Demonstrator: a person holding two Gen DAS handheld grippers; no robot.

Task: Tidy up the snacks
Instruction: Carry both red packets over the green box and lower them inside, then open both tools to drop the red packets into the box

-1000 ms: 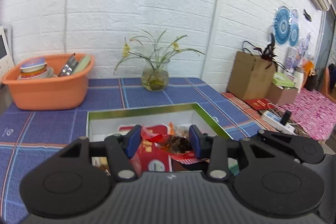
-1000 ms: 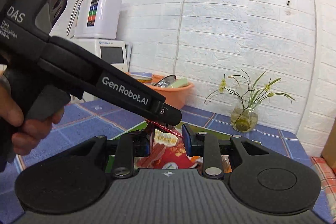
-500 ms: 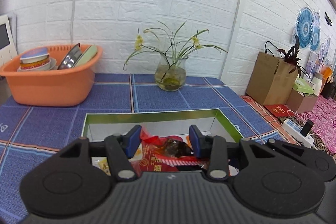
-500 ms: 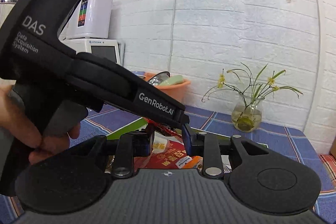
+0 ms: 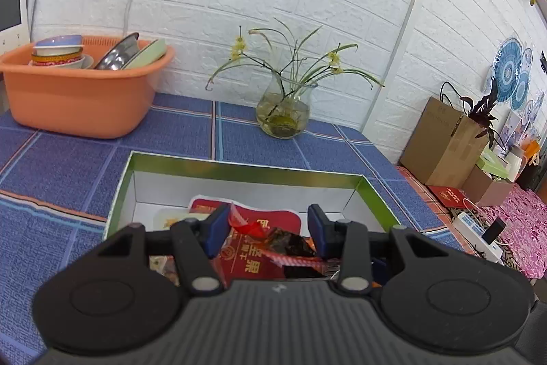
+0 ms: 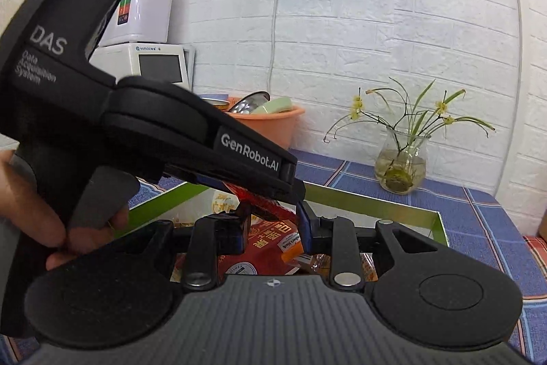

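Between the left gripper [image 5: 268, 233] fingers sits a dark snack packet [image 5: 287, 243] — pinched at its red-edged ends — over the green-rimmed box [image 5: 239, 171]; whether the right gripper [image 6: 271, 230] grips anything, I cannot tell.

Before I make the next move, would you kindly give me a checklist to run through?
1. Snack packet pinched in the left tongs: ok.
2. Packet held above the green-rimmed box: ok.
3. Bare floor left at the box's far end: ok.
4. Right tongs gripping anything: cannot tell.
5. Glass vase and orange basin standing apart from the box: ok.
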